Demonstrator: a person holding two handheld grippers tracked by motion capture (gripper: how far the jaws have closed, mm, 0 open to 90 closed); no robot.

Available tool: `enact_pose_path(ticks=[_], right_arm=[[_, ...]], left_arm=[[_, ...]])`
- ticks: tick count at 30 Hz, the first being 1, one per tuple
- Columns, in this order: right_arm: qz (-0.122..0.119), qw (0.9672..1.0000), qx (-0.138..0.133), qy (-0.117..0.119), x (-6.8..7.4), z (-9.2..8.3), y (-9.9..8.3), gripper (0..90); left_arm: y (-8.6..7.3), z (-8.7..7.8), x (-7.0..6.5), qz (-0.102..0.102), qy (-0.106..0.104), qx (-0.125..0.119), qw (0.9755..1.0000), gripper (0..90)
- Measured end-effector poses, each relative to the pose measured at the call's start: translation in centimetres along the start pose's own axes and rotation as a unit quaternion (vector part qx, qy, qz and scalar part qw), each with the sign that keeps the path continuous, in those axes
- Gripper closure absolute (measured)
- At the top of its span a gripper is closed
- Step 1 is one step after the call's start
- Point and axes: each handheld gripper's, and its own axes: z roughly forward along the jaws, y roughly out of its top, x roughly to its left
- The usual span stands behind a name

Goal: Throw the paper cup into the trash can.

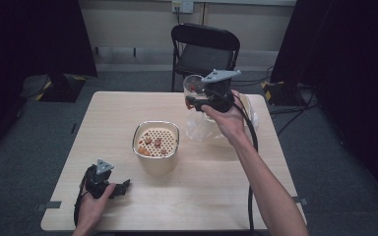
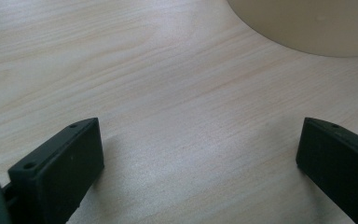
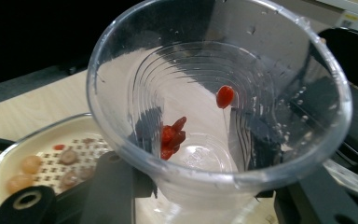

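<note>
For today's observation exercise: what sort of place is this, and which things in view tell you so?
Probably a lab or studio set up for recording, not a kitchen: black curtains at both sides, grey carpet, a lone folding chair, and cables trailing across the floor.

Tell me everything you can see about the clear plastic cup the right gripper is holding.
The clear plastic cup is thin, see-through plastic with a rolled rim and ribbed walls, wet with droplets inside. It is clamped between the jaws of the right gripper, raised above the far right part of the table and tilted so its mouth faces the gripper's camera. A few small red berries cling near its bottom, and one more sticks higher on the wall.
</note>
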Motion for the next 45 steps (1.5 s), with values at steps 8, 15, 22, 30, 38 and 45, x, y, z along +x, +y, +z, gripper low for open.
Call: enact_pose_path(ticks=[8, 15, 22, 30, 38, 45], right_arm=[[0.026, 0.9987, 0.013, -0.042, -3.6, -1.3, -1.1, 54.2], [0.055, 0.9941, 0.041, -0.084, -6.8, -1.1, -2.5, 52.2], [0.091, 0.9874, 0.057, -0.116, -8.8, 0.4, -4.1, 36.7], [0.126, 0.9824, 0.054, -0.127, -10.1, 1.6, -5.2, 21.4], [0.139, 0.9823, 0.031, -0.122, -10.7, 0.2, -5.2, 18.5], [0.131, 0.9865, 0.025, -0.094, -9.3, -0.9, -5.5, 20.9]], left_arm=[[0.0, 0.0, 0.0, 0.0, 0.0, 0.0, 1.0, 0.0], [0.0, 0.0, 0.0, 0.0, 0.0, 0.0, 1.0, 0.0], [0.0, 0.0, 0.0, 0.0, 0.0, 0.0, 1.0, 0.0], [0.0, 0.0, 0.0, 0.0, 0.0, 0.0, 1.0, 0.0], [0.0, 0.0, 0.0, -0.001, 0.0, 0.0, 1.0, 0.0], [0.0, 0.0, 0.0, 0.0, 0.0, 0.0, 1.0, 0.0]])
